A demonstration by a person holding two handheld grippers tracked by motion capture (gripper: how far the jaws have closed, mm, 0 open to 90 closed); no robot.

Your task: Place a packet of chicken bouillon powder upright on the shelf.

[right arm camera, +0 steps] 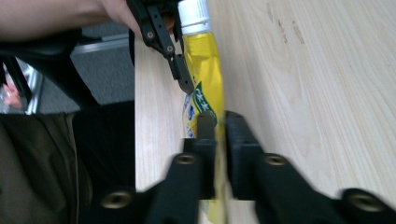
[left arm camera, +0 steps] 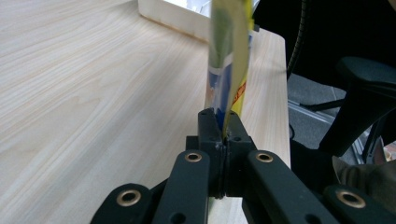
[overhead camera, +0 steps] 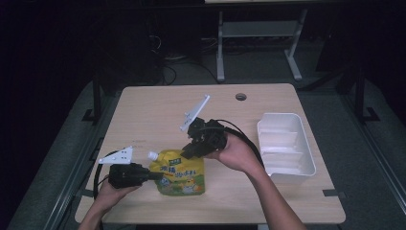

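The soft, floppy pouch [overhead camera: 181, 175] is clamped at its left edge by the left gripper [overhead camera: 154, 176], while the right gripper [overhead camera: 187, 152] stands slightly open around its top edge.

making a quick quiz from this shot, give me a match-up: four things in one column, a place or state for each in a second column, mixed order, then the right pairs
Things
1. yellow pouch
2. white bin
3. left gripper
4. round hole

Places or states
A. in the tabletop near its far edge
B. jaws shut on the pouch's edge
C. near the table's front edge, between the two grippers, white cap at its top left
D. near the table's right edge, nothing in it

Pairs: 1-C, 2-D, 3-B, 4-A
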